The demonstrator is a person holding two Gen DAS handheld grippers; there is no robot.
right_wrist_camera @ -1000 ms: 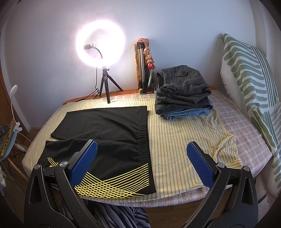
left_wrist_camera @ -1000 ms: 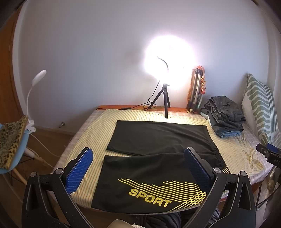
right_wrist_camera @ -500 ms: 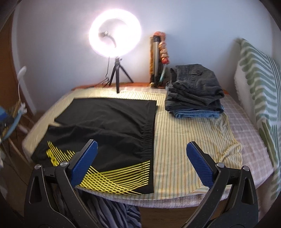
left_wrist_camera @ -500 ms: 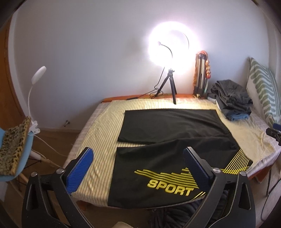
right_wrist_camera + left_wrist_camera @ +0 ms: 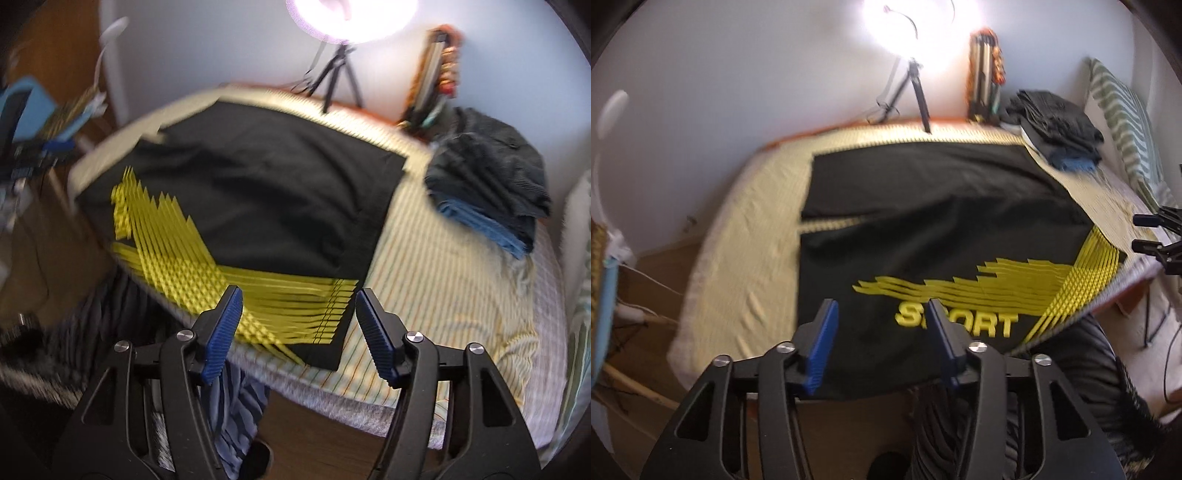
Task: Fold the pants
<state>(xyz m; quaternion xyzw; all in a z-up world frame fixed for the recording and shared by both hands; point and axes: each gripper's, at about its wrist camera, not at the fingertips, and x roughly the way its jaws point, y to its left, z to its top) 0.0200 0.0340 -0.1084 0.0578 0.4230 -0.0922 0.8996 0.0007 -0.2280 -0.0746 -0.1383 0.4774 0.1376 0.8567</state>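
Note:
Black pants (image 5: 923, 221) with yellow stripes and the word SPORT lie flat on the striped cloth of the table (image 5: 750, 236); they also show in the right wrist view (image 5: 266, 192). My left gripper (image 5: 881, 314) is open and empty, over the near hem of the front leg by the SPORT print. My right gripper (image 5: 297, 299) is open and empty, over the near corner of the waistband with the yellow lines. Both views are blurred by motion.
A ring light on a tripod (image 5: 916, 92) stands at the back. A pile of folded clothes (image 5: 1060, 129) lies at the back right, also in the right wrist view (image 5: 495, 173). A striped pillow (image 5: 1126, 122) leans at the right. The table's near edge (image 5: 369, 391) is close below.
Both grippers have moved forward and down toward the near edge of the pants. Their jaws have narrowed from wide open to partly open. The pants have not moved.

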